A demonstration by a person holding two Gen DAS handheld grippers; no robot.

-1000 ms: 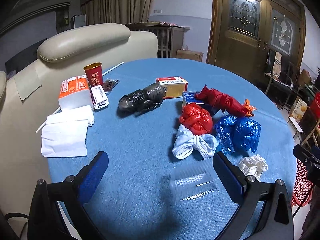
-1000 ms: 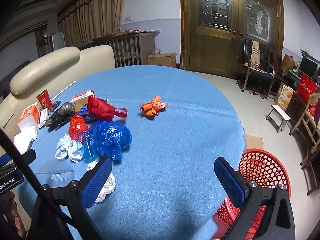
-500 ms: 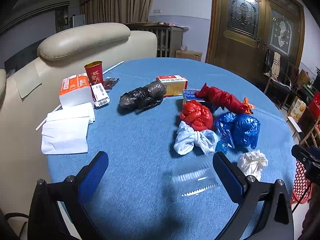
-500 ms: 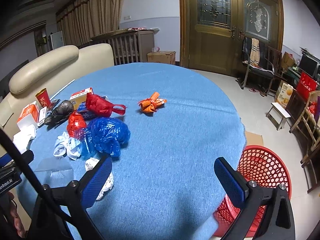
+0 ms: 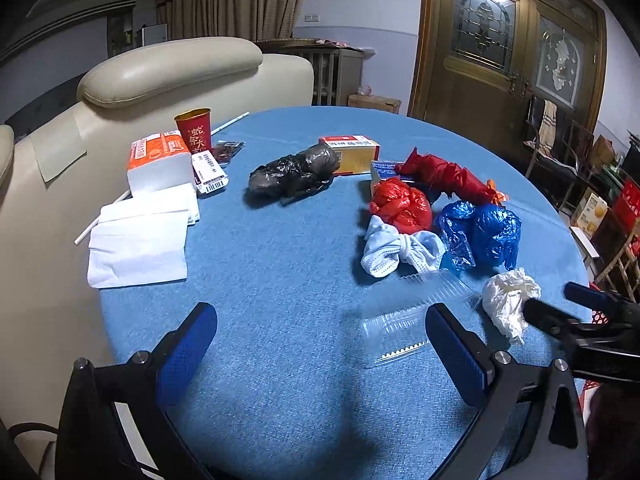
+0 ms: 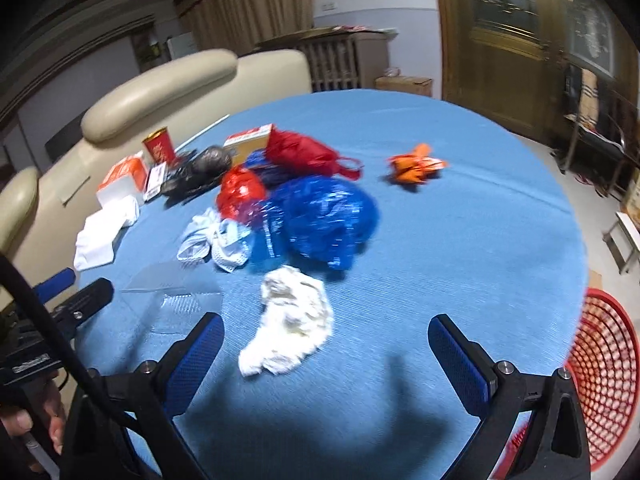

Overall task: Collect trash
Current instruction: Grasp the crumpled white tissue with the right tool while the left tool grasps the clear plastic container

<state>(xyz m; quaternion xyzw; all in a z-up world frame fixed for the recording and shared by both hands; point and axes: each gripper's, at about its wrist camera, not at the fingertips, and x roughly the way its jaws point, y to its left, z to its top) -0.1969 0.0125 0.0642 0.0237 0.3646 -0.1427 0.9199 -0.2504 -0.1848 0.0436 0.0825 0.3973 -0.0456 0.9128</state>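
1. Hovering over the blue tabletop [image 6: 460, 240], the right gripper [image 6: 324, 354] has its fingers spread wide and empty around a crumpled white wad [image 6: 292, 320].
2. Left gripper [image 5: 320, 346], fingers likewise released, faces a clear plastic tray [image 5: 404, 320].
3. Blue bag [image 6: 328, 224], red bag [image 6: 240, 192] and orange scrap [image 6: 416, 164] lie farther off; a red basket [image 6: 600, 380] sits at near right.

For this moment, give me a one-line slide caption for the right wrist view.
Open right gripper faces a crumpled white wad on the blue table; red basket sits beside it.
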